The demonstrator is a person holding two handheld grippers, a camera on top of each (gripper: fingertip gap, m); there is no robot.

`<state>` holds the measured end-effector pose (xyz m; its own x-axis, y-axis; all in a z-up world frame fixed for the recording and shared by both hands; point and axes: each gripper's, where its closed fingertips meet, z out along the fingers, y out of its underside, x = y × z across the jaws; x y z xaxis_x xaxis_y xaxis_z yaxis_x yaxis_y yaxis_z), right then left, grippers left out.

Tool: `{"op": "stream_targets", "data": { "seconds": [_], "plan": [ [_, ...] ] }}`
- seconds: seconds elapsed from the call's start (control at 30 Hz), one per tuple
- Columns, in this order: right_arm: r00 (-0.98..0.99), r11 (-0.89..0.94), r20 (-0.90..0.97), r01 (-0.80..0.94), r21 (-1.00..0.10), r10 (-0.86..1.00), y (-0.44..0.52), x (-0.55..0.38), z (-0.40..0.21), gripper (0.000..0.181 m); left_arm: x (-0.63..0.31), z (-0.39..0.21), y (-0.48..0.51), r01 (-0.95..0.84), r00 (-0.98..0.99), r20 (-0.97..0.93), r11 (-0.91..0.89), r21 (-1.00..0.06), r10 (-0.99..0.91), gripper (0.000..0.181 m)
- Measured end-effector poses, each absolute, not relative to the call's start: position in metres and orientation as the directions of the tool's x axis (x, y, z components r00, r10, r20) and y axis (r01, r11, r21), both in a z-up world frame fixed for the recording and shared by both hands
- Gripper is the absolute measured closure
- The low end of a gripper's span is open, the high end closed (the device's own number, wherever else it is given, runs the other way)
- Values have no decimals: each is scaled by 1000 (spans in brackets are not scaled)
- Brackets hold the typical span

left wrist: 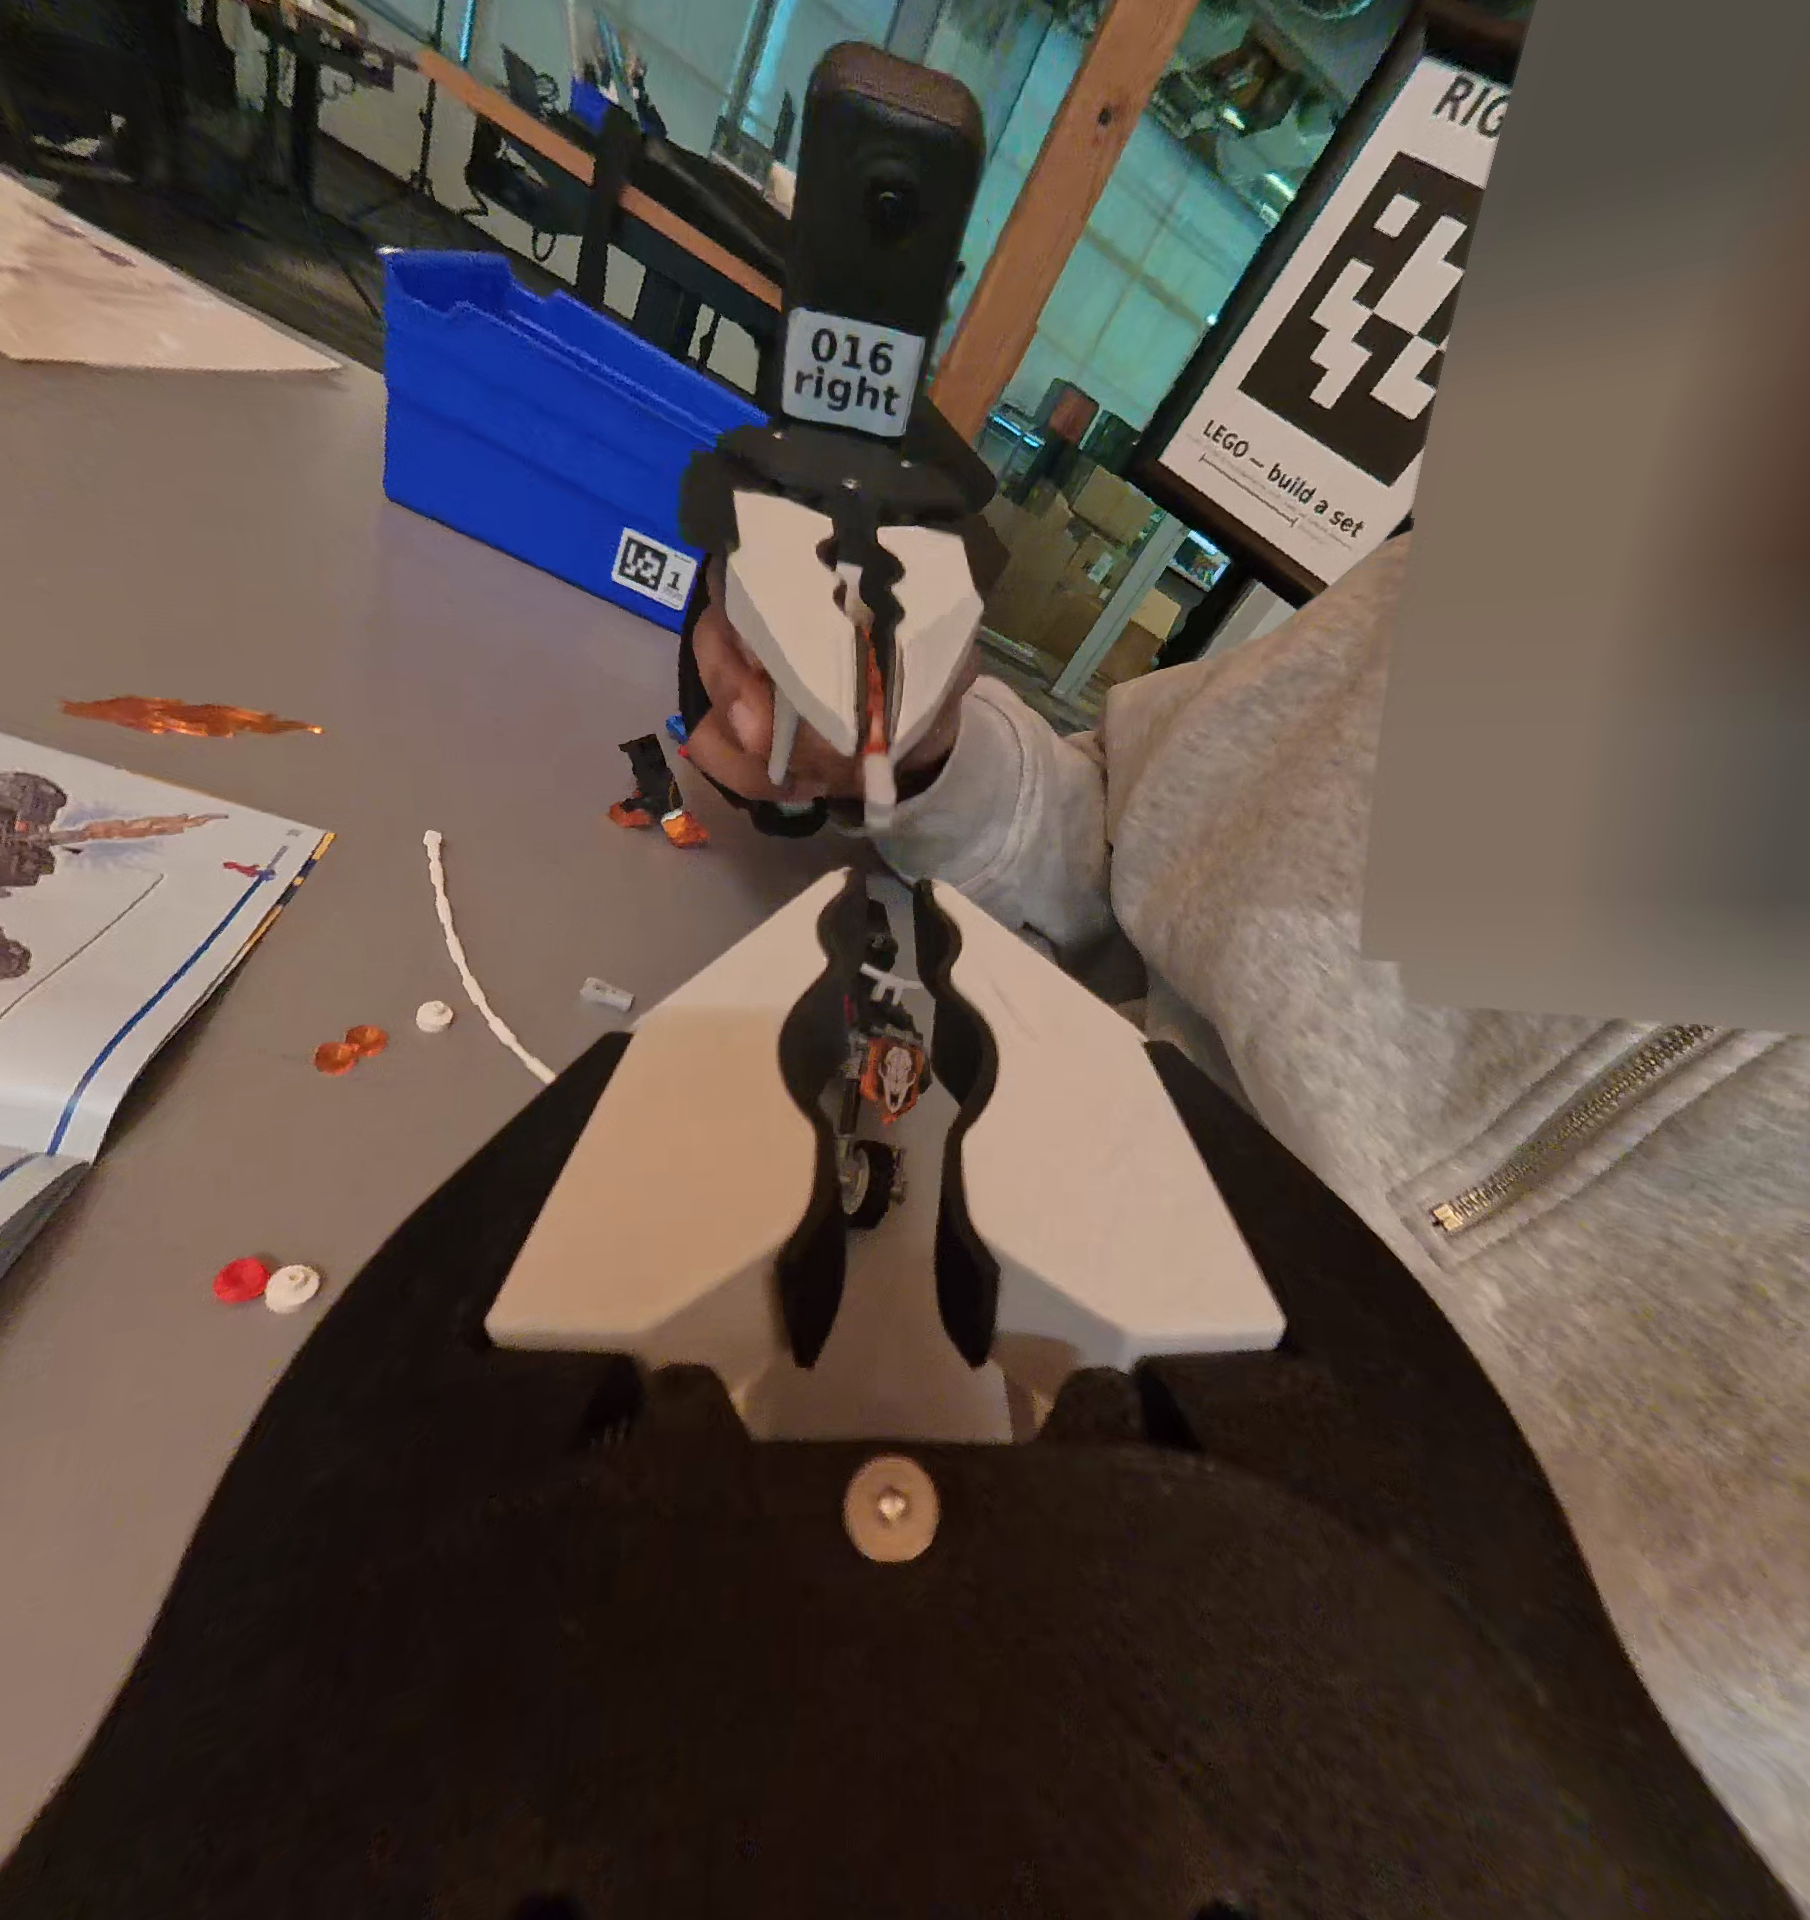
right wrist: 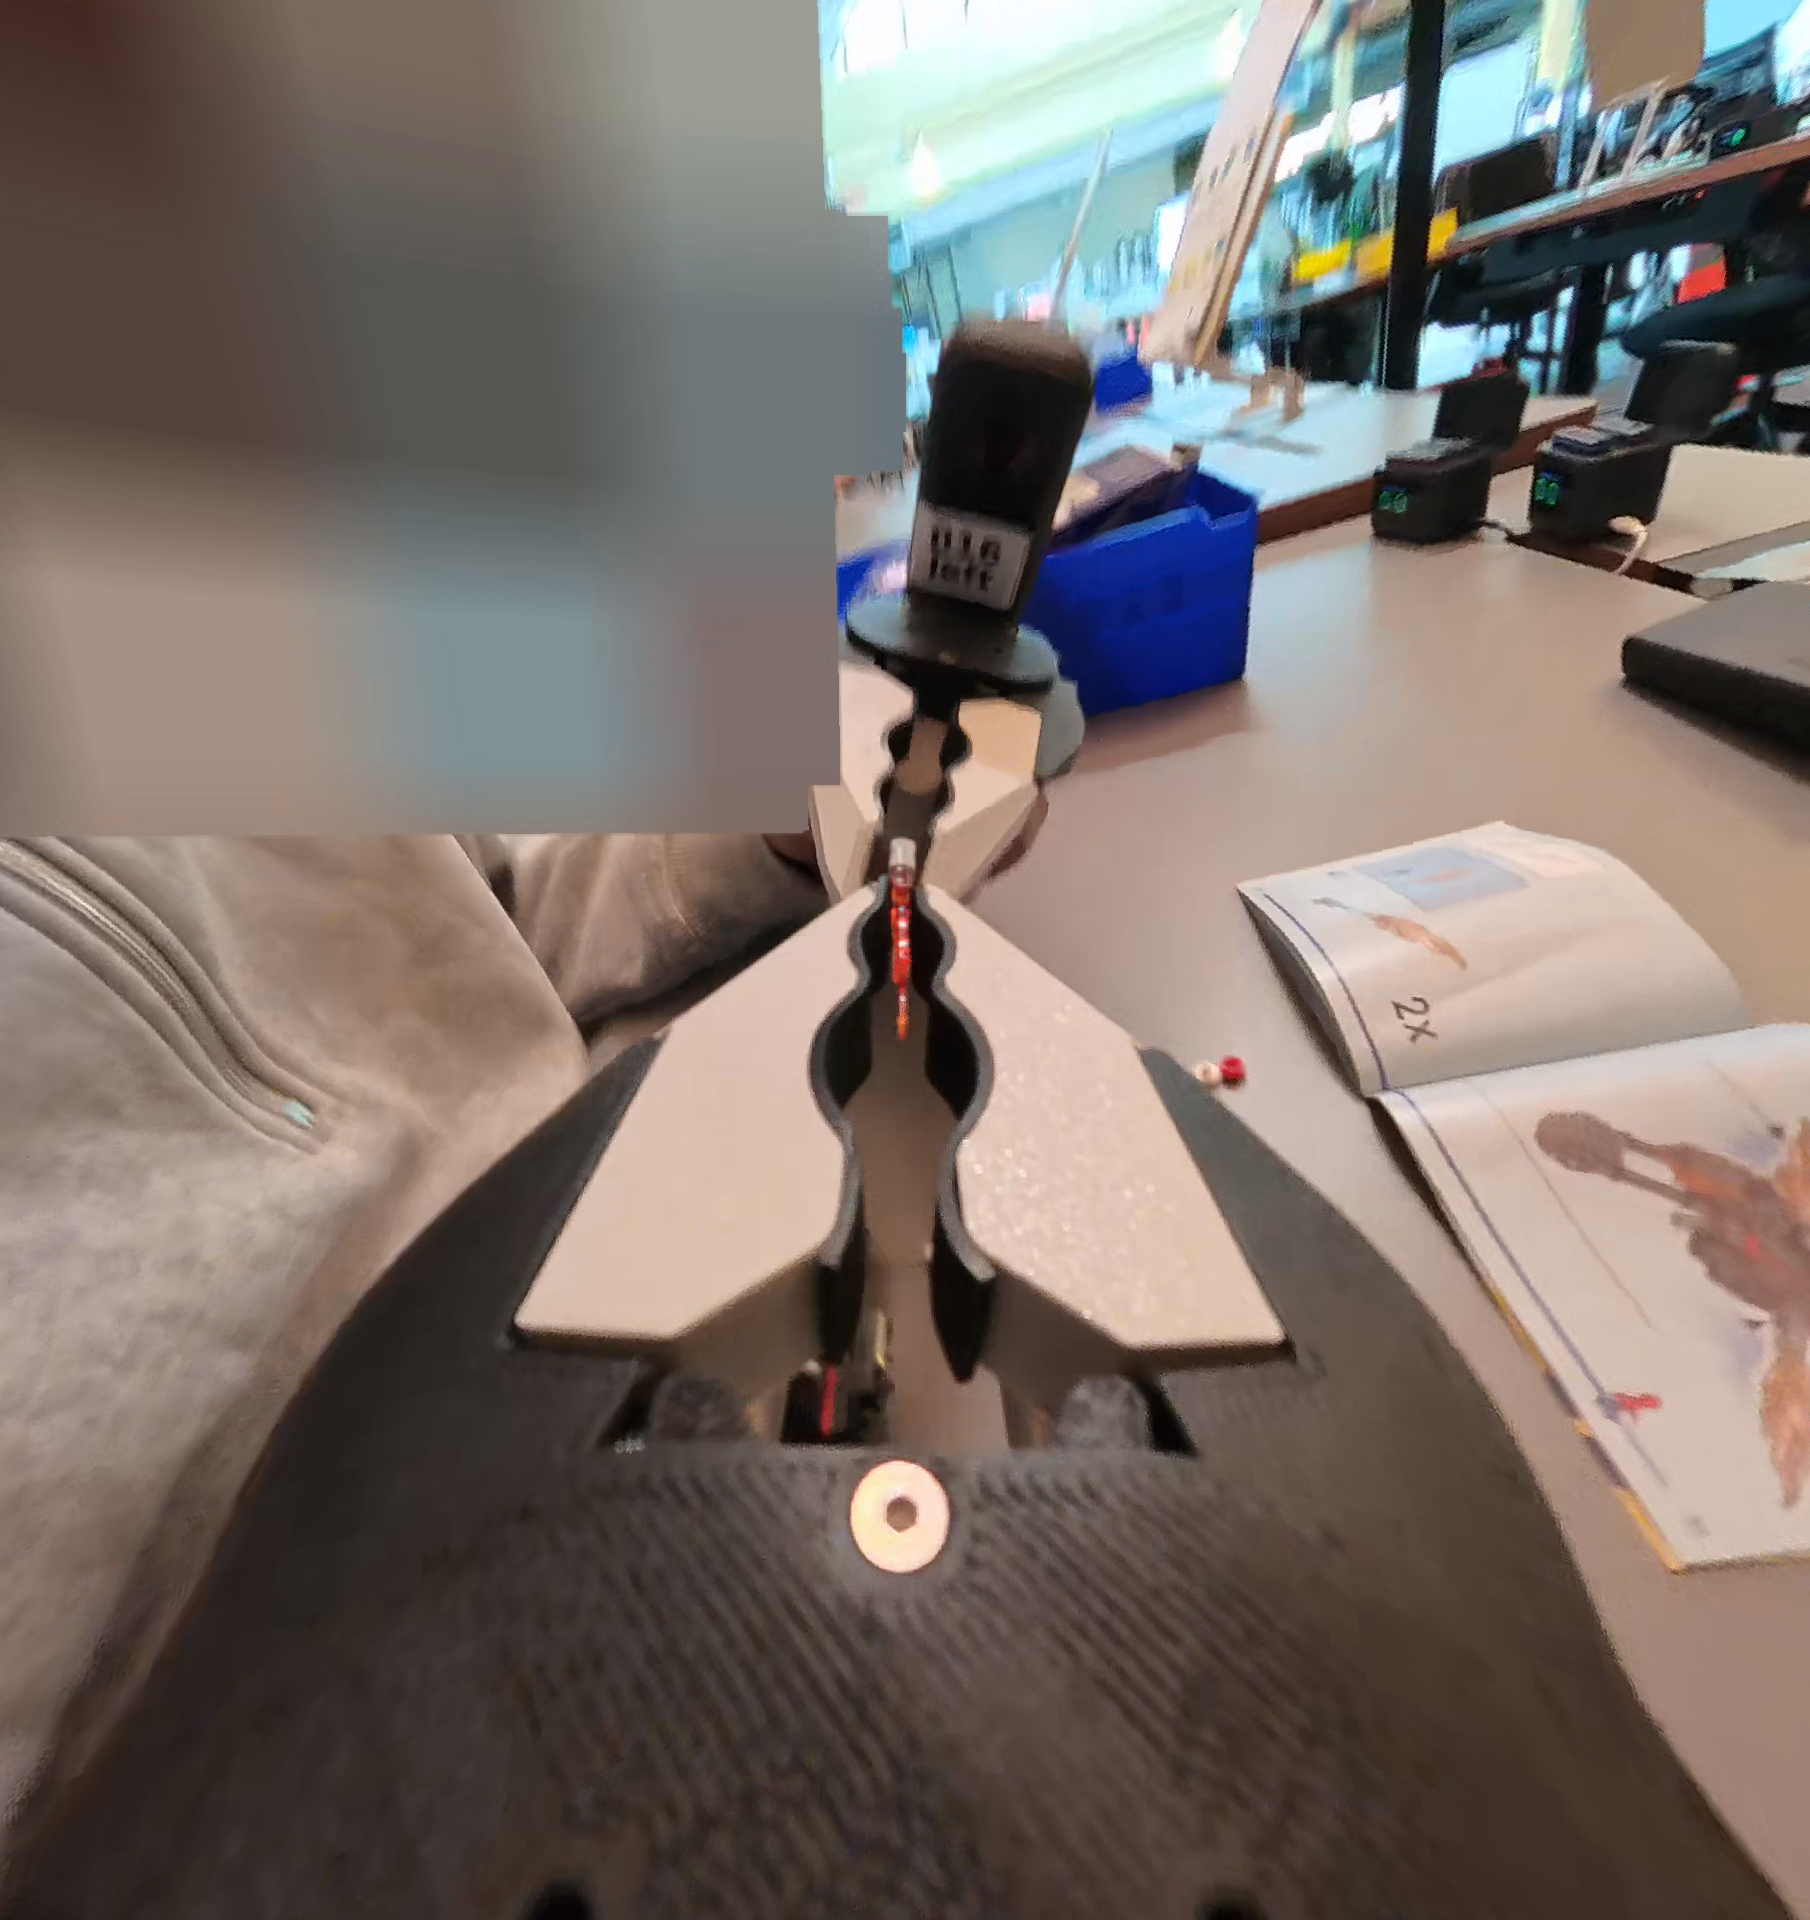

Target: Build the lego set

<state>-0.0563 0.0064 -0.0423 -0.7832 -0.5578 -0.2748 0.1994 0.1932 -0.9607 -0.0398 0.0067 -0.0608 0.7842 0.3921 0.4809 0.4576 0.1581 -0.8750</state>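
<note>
In the left wrist view my left gripper [left wrist: 885, 888] is shut on a small black, grey and orange lego motorcycle [left wrist: 880, 1091], held upright between the jaws above the table. My right gripper [left wrist: 865, 717] faces it tip to tip, just beyond. It is shut on a thin transparent orange flame piece [left wrist: 873, 727] with a white end pointing at the motorcycle. In the right wrist view the flame piece [right wrist: 901, 966] sits edge-on between my right gripper's [right wrist: 901, 896] closed jaws. The left gripper [right wrist: 916, 800] is directly ahead, almost touching.
On the grey table [left wrist: 257, 540] lie an open instruction booklet [left wrist: 101, 935], a second orange flame [left wrist: 189, 717], a white chain [left wrist: 465, 956], a minifigure part [left wrist: 657, 795] and several round studs [left wrist: 350, 1049]. A blue bin [left wrist: 527, 416] stands behind. A grey sleeve [left wrist: 1400, 1039] is at right. Left and right tips are no more than a few centimetres apart.
</note>
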Motion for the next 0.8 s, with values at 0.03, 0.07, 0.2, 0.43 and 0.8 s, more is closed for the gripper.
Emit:
{"op": "stream_targets", "data": {
  "seconds": [0.03, 0.07, 0.2, 0.43, 0.8],
  "plan": [
    [-768, 183, -304, 242, -953, -563, 7, -59, -38, 181, -41, -62, 6, 460, 780, 482, 156, -874, 399, 175],
    [-752, 175, -327, 277, -945, -573, 8, -60, -34, 181, -41, -63, 5, 461, 777, 482, 156, -874, 404, 175],
    [-768, 211, -343, 272, -939, -540, 3, -64, -47, 181, -43, -63, 0, 463, 768, 489, 169, -870, 413, 175],
    [-796, 279, -335, 216, -936, -504, -5, -62, -71, 181, -45, -60, -7, 450, 757, 487, 192, -872, 436, 175],
    [-771, 257, -392, 300, -919, -501, -4, -70, -65, 181, -49, -62, -16, 454, 729, 496, 209, -866, 472, 175]
  ]
}}
